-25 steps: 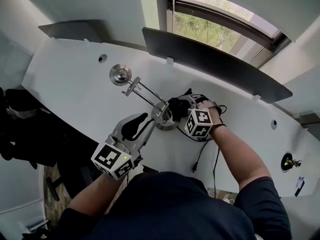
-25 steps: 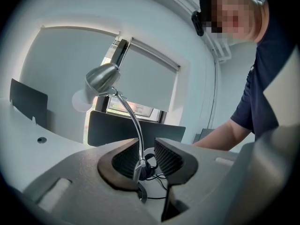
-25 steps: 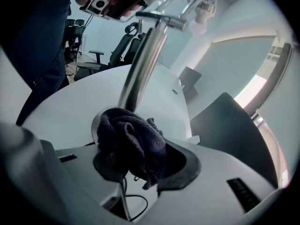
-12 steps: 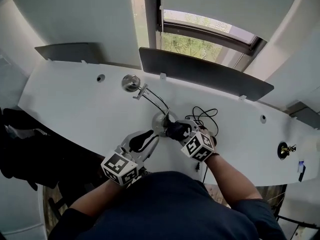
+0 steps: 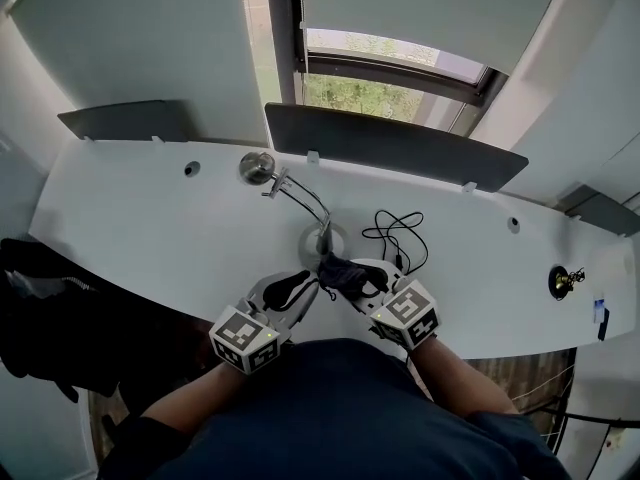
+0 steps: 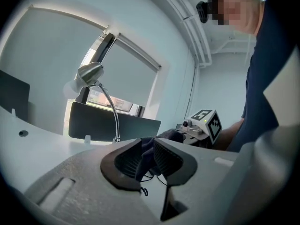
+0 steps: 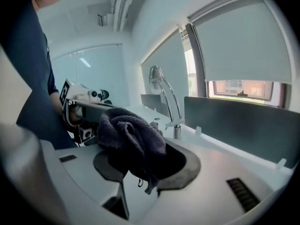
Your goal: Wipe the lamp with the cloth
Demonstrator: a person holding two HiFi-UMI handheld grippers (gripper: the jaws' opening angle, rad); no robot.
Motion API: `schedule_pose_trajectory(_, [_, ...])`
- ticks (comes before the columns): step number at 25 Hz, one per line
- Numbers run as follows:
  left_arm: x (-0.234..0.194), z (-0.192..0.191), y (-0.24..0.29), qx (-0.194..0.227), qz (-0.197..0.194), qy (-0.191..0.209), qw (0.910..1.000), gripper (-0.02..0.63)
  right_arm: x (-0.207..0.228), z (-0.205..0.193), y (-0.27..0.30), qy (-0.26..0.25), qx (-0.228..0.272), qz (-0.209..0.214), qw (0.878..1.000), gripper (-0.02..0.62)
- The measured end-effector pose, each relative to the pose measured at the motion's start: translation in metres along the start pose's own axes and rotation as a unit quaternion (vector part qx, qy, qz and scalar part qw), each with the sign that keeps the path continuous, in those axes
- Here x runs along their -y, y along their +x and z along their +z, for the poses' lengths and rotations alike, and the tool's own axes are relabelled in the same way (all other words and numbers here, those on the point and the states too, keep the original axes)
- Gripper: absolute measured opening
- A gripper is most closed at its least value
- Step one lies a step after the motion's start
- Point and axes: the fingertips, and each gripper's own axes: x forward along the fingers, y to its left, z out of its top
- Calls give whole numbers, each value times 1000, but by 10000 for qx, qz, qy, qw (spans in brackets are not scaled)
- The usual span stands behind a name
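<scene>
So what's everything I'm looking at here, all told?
lamp: one, chrome, gooseneck, mid-desk.
cloth: one, dark, bunched between both grippers, near the lamp's base.
cable: one, black, looped right of the lamp.
desk: one, white, curved.
partition panels: two, dark, along the desk's back edge.
window: one, behind the desk, greenery outside.
small object: one, brassy, desk's far right; too small to identify.
left gripper: white, fingers apparently closed on cloth.
right gripper: white, fingers closed on cloth.
</scene>
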Motion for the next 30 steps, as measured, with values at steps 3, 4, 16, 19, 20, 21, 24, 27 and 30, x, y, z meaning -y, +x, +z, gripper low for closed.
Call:
schedule_pose_trajectory(3, [4, 5, -1, 31, -59, 133, 9999, 60, -9, 20, -12, 296, 431, 95, 9986, 158])
schedule_pose_trajectory(4, [5, 7, -1, 48, -84, 185, 9998, 54, -12, 27, -17, 403, 577, 144, 9974, 158])
schedule_pose_trajectory(16, [16, 23, -6, 391, -182, 445, 9981, 8, -32, 57, -42, 752, 1458, 481, 9853, 160])
schedule_pose_trajectory(19, [18, 23, -5, 398, -197, 500, 9978, 8, -30, 52, -41, 835, 1499, 500, 9839, 160])
schedule_pose_trajectory(20, [19, 23, -5, 399, -196, 505, 9977, 8, -29, 50, -41, 870, 1515, 517, 9833, 159])
schedule_pose_trajectory(21, [19, 23, -6, 402, -192, 505, 9977, 8, -28, 50, -41, 888, 1526, 536, 9828, 158])
schedule_pose_trajectory(24, [20, 23, -5, 405, -198, 555, 9974, 8, -31, 50, -42, 815, 1523, 579, 9833, 156])
schedule_pose_trajectory(27, [20, 21, -4, 404, -187, 515, 9977, 8, -34, 50, -40, 734, 1487, 619, 9842, 156])
schedule_pose_trajectory(30, [22, 21, -3, 379, -187, 502, 9978, 8, -33, 49, -41, 706, 1465, 638, 9846, 156])
